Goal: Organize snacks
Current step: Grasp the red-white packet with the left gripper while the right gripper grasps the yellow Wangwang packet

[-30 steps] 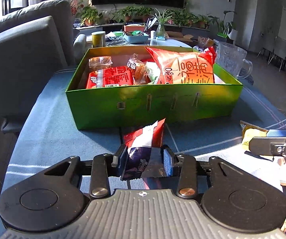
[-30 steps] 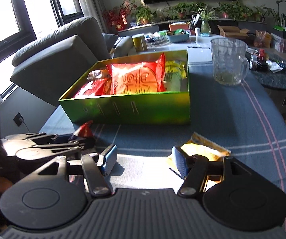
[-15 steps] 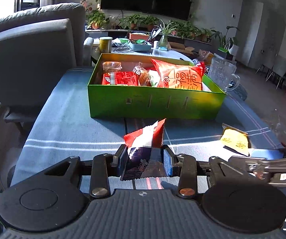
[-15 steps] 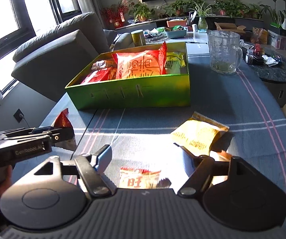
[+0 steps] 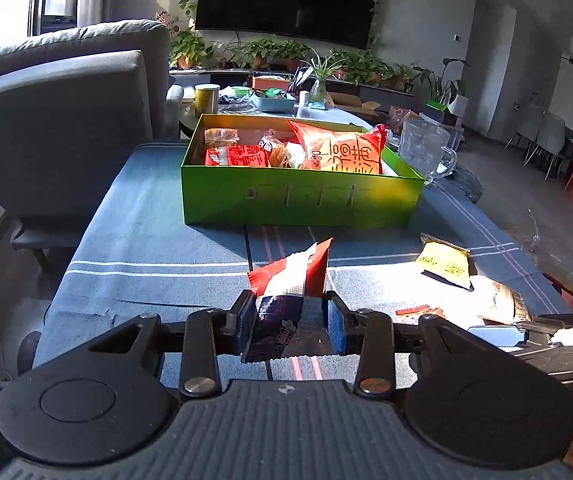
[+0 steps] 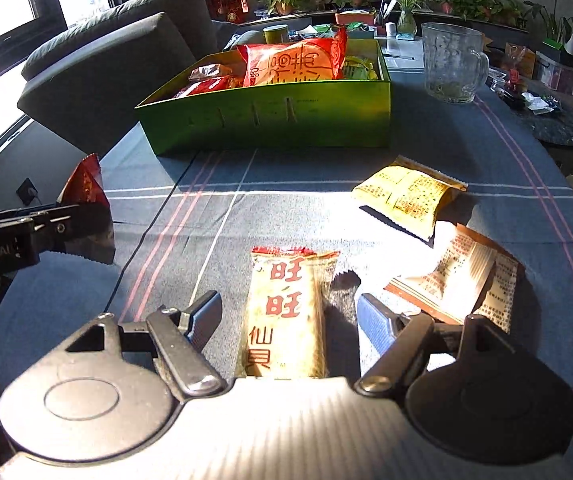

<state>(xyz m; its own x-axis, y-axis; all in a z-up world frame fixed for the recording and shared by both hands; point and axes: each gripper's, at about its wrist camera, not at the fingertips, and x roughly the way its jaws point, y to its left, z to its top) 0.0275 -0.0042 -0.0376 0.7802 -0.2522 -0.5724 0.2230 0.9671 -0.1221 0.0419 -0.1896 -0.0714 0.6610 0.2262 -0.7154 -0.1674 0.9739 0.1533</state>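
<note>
1. Over the last second my left gripper has backed away from the green box, which looked close before and now sits farther up the table. It stays pinched on the red-and-white snack packet, held upright above the near edge of the blue tablecloth.
2. My right gripper has pulled back towards the near edge too. Its fingers are spread wide, and the golden rice-cracker packet that was out of sight a second ago now lies flat between them, not yet pinched.
3. To me this means the next pick is lined up, while the left packet has not gone into the box.
4. Count of loose packets on the cloth: three. These are the golden one between my fingers, a yellow packet nearer the box, and a brown-edged packet towards the right edge.
5. One packet is in hand, and the box holds several, including one large orange bag. I cannot count the rest exactly.
6. One glass mug stands beside the box's far right corner.
</note>
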